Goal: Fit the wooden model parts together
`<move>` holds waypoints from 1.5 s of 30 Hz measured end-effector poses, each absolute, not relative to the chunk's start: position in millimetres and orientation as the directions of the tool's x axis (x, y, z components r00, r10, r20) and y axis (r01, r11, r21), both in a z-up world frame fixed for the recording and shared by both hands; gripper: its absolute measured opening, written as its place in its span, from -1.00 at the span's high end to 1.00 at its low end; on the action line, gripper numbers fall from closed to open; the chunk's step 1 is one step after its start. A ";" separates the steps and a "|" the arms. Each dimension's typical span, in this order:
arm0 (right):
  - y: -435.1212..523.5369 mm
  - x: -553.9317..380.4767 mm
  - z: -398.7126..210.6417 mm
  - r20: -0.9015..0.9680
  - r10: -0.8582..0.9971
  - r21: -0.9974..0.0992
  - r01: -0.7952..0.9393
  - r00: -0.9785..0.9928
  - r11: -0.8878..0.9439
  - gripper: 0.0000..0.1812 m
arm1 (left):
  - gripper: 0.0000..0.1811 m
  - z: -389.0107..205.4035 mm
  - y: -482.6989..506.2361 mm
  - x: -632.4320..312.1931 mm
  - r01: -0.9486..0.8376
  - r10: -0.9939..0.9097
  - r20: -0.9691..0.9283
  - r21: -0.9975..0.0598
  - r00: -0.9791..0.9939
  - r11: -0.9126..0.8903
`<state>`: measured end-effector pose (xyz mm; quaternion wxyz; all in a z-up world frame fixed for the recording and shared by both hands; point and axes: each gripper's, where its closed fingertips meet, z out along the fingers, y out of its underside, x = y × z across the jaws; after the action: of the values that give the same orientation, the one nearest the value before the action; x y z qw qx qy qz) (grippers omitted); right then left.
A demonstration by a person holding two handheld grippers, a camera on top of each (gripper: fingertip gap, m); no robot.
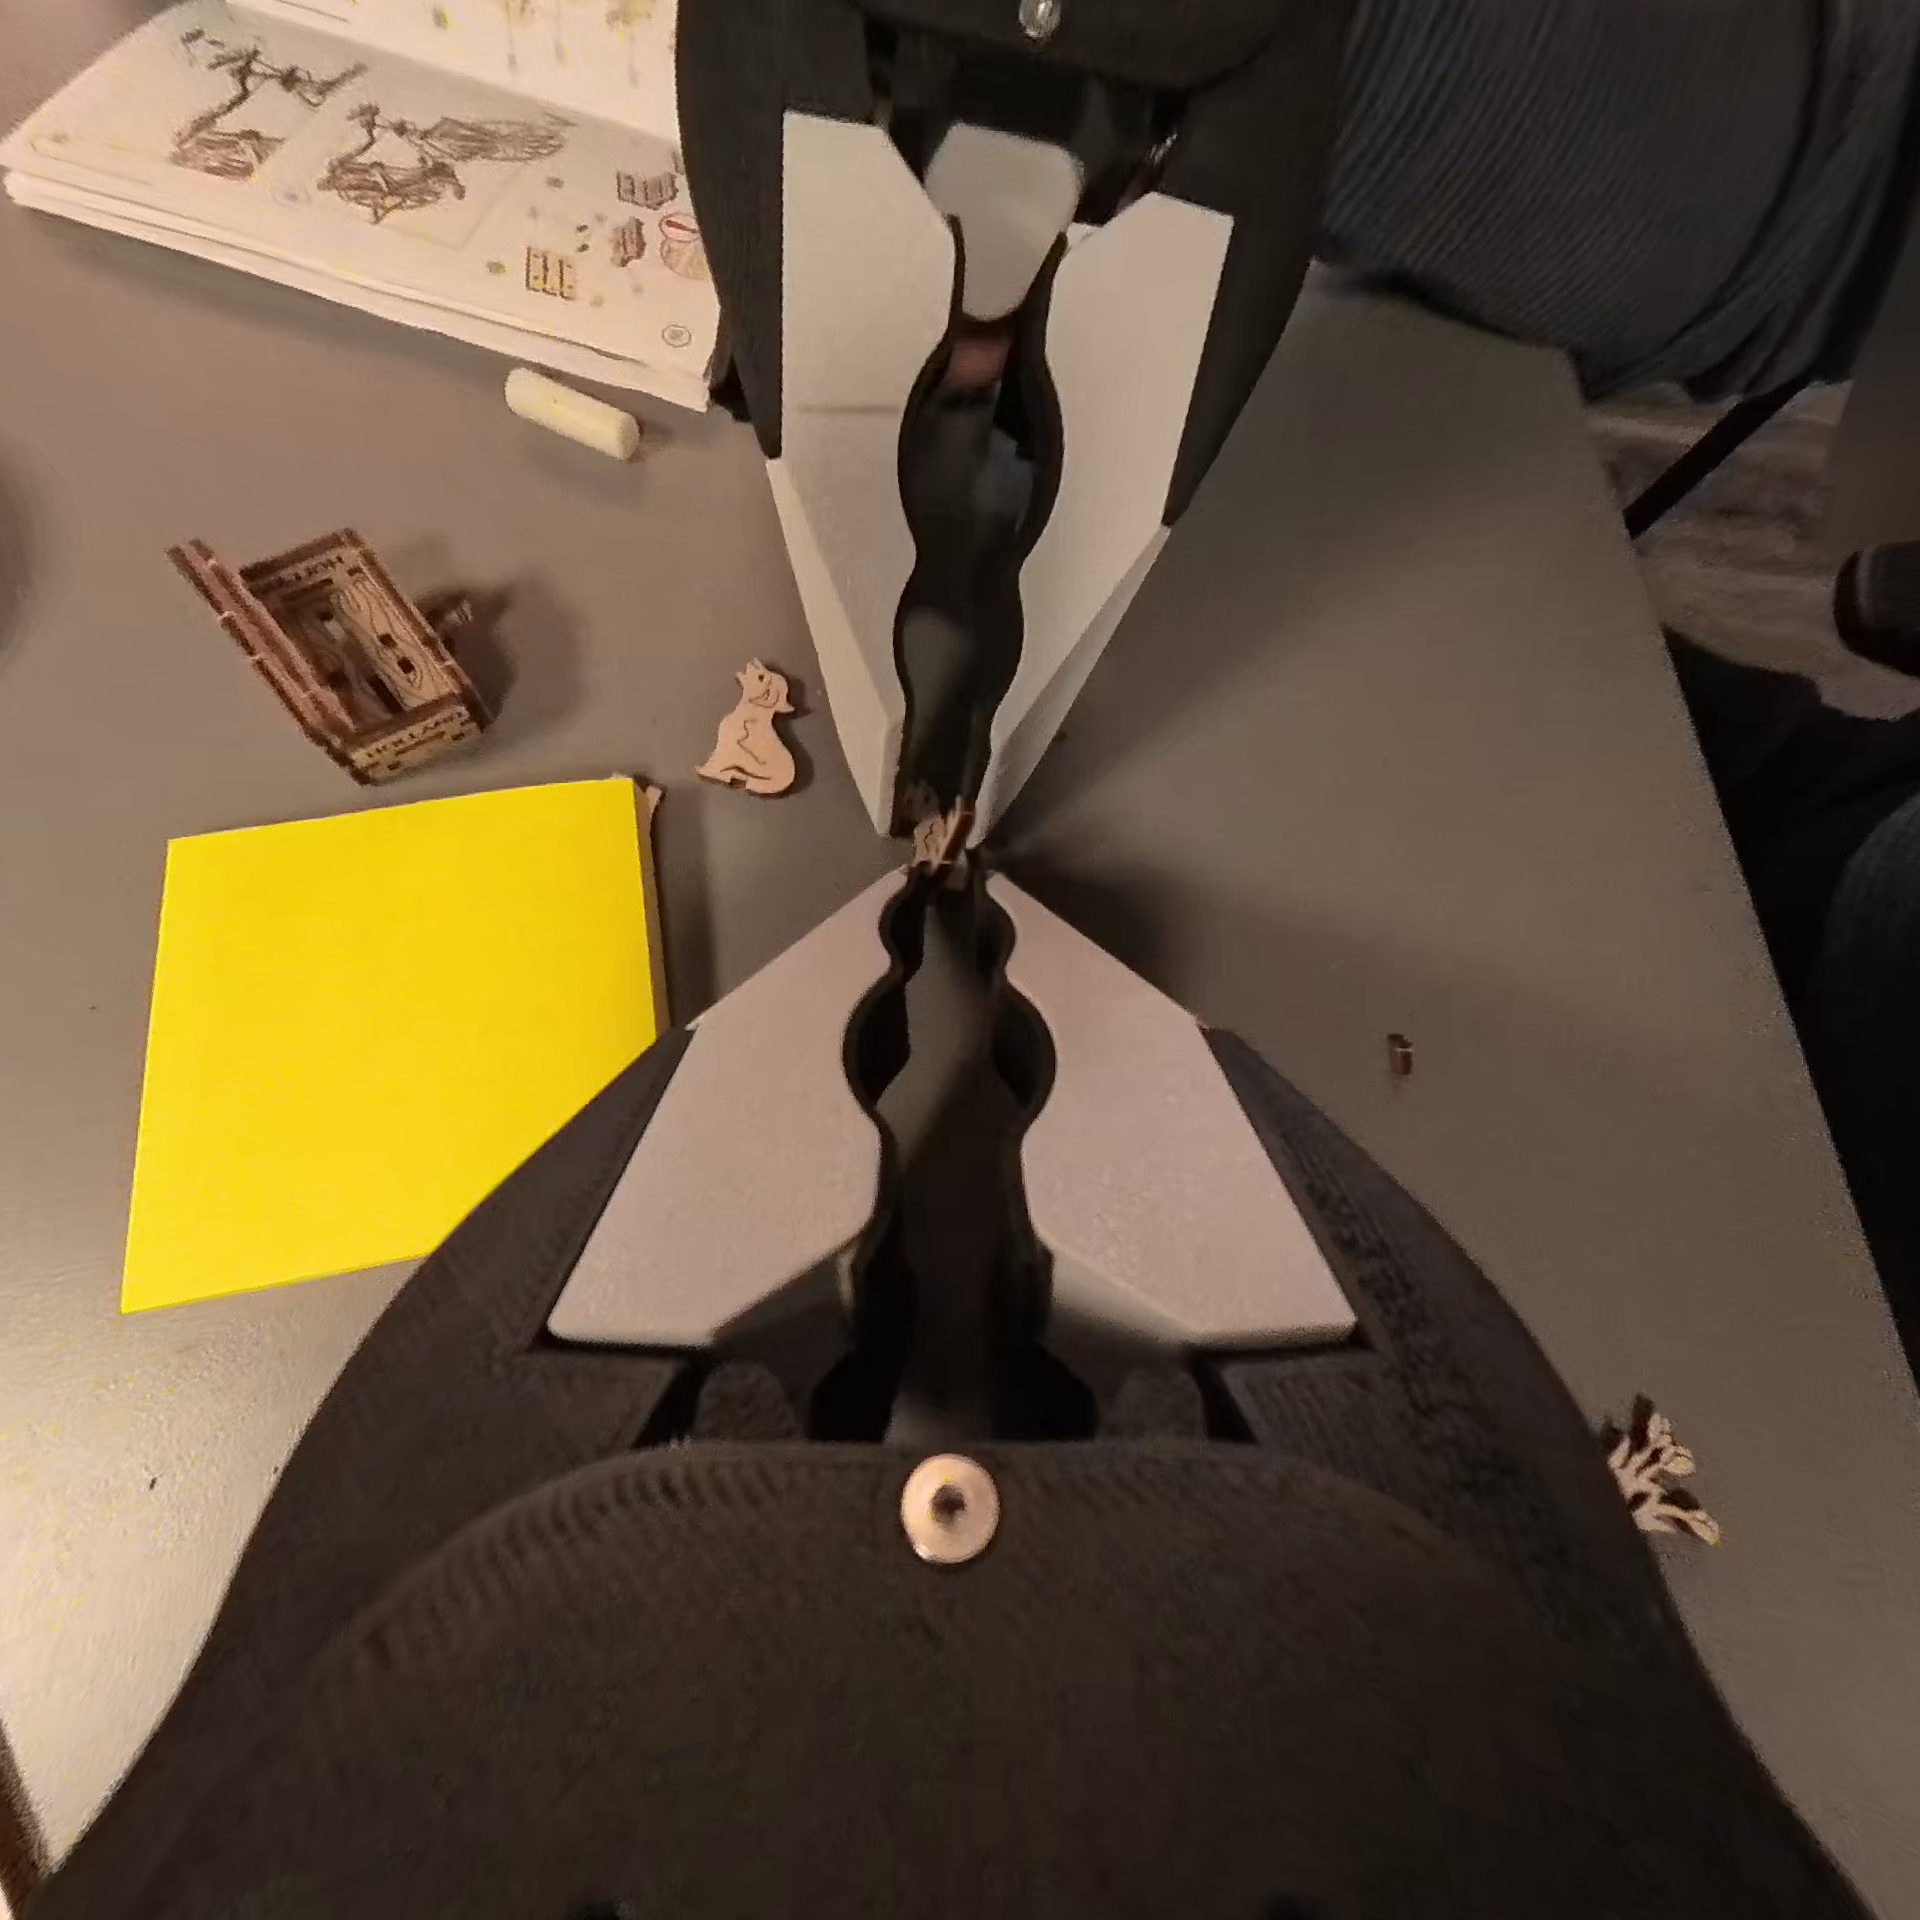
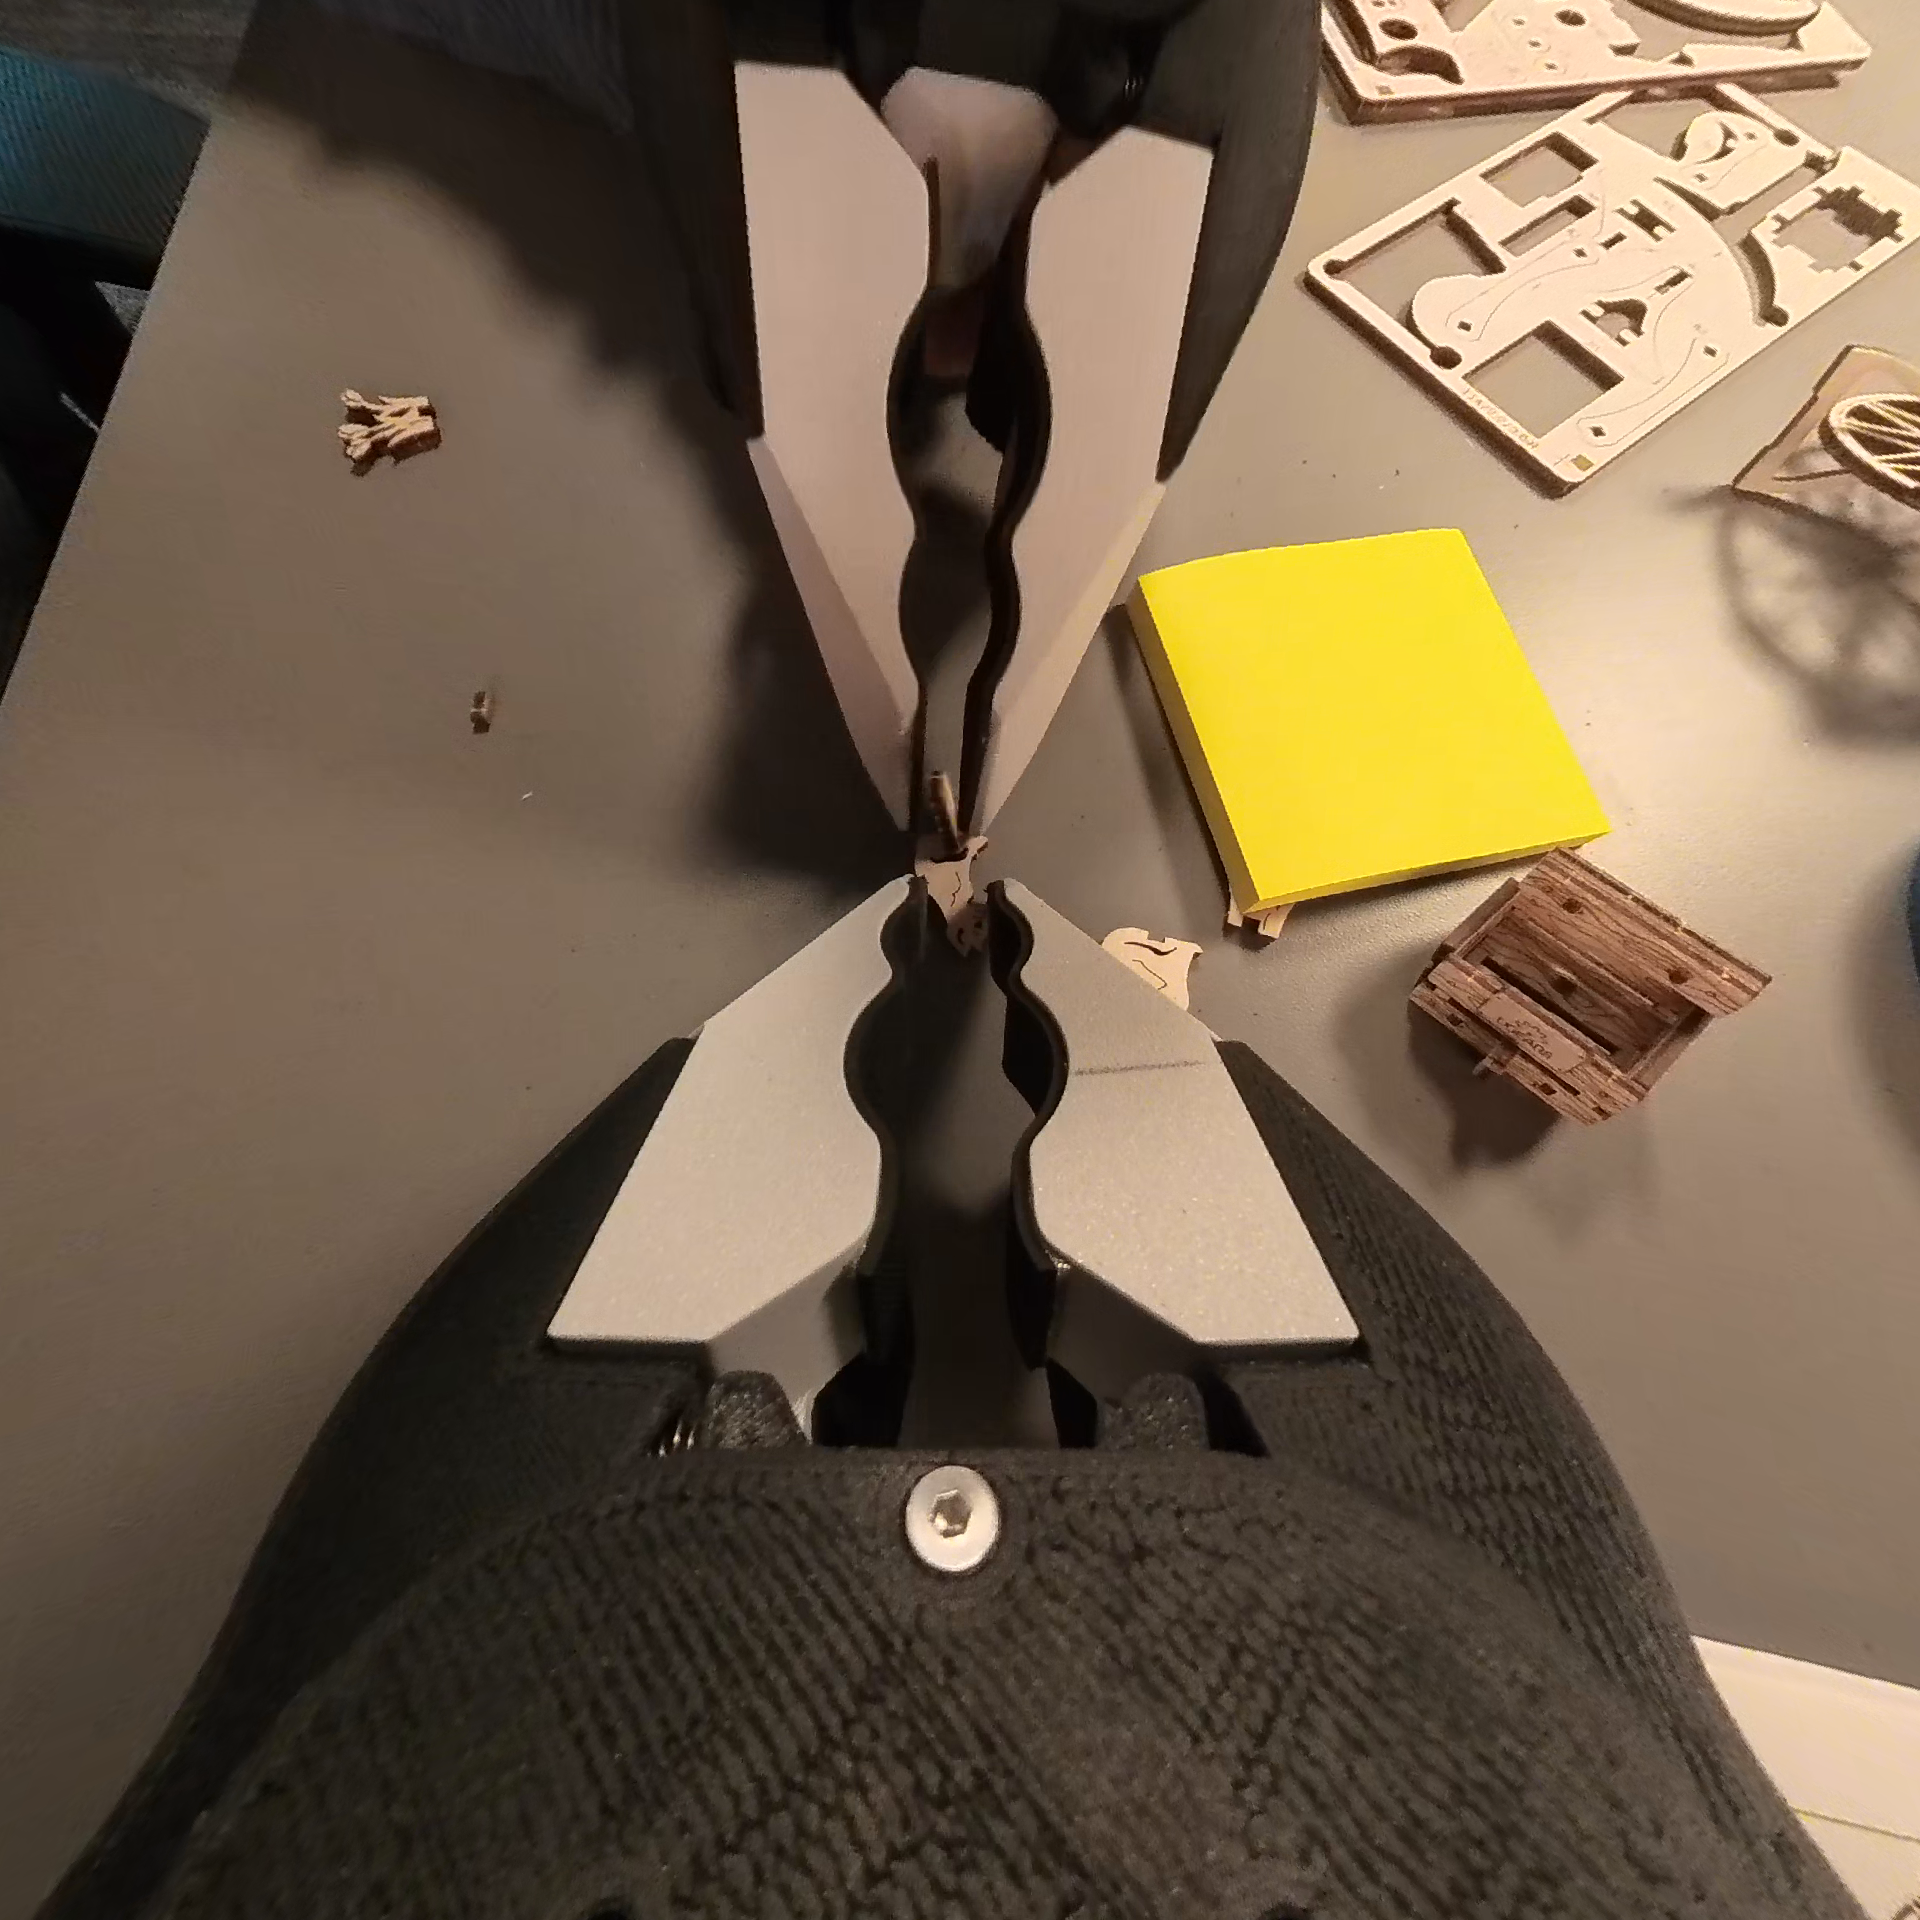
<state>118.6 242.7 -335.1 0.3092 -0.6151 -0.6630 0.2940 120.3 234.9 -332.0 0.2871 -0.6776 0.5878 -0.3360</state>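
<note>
Both tools meet tip to tip above the grey desk (image 1: 1351, 727). The left hand-held gripper (image 1: 940, 883) is closed down on a small wooden part (image 1: 935, 840), and the right hand-held gripper (image 2: 956, 896) is likewise pinched on a small pale wooden piece (image 2: 954, 883); the two pieces appear to touch where the tips meet, though the joint is too small to confirm engagement. Holding each piece at the very fingertips likely leaves the mating edges free for pressing together. Loose items on the desk: a wooden cat cutout (image 1: 750, 740), a part-built wooden box (image 1: 348, 665), a yellow note pad (image 1: 400, 1039), a white cylinder (image 1: 571, 412), an open instruction booklet (image 1: 343, 177), punched wooden sheets (image 2: 1621, 291), a branched wooden piece (image 2: 390, 424), and a tiny wooden scrap (image 2: 480, 710). Carpeted floor (image 1: 1766, 499) lies beyond the desk edge.
</note>
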 end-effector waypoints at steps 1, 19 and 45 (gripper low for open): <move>242.7 118.6 -335.1 0.048 0.997 -0.770 0.634 -0.052 0.071 0.89 | 0.94 -332.0 235.2 120.2 -0.603 -0.989 0.119 -0.784 0.085 -0.146; 241.1 118.8 -333.1 0.036 0.998 -0.779 0.624 -0.060 0.066 0.79 | 0.87 -330.8 237.2 120.2 -0.593 -0.986 0.136 -0.787 0.096 -0.167; 279.0 136.9 -336.0 0.053 0.990 -0.765 0.643 0.129 -0.043 0.90 | 0.75 -307.5 233.2 114.4 -0.471 -0.989 0.134 -0.870 0.063 -0.148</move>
<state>136.9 279.0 -336.0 0.3331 -0.6733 -0.6064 0.2606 114.4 233.2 -307.5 0.3318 -0.6492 0.5622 -0.3903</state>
